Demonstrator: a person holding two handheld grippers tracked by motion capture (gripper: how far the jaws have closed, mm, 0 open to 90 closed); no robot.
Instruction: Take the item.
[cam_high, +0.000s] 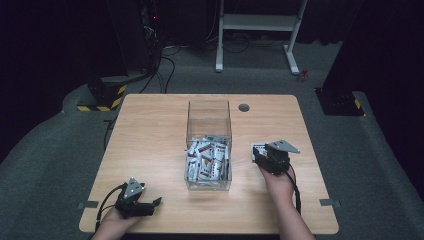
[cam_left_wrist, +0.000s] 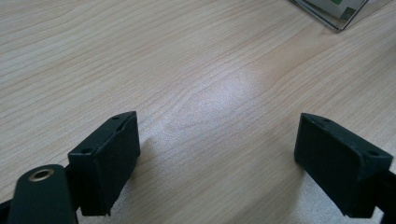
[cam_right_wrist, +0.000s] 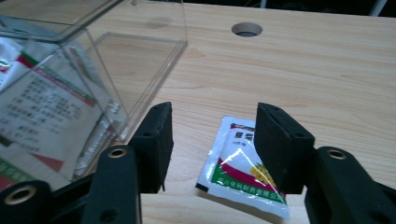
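Hovering over the tabletop (cam_right_wrist: 327, 70), right gripper (cam_right_wrist: 212, 135) released, a white sachet (cam_right_wrist: 238, 172) lying flat below its parted jaws, apparently untouched, clear box (cam_right_wrist: 93, 70) of sachets just left, left gripper (cam_left_wrist: 215, 158) spread wide over bare wood.

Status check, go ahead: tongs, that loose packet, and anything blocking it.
Left tongs open, idle over bare table. Right tongs open above packet, not gripping. Packet flat on table beside clear box. Nothing in the way.
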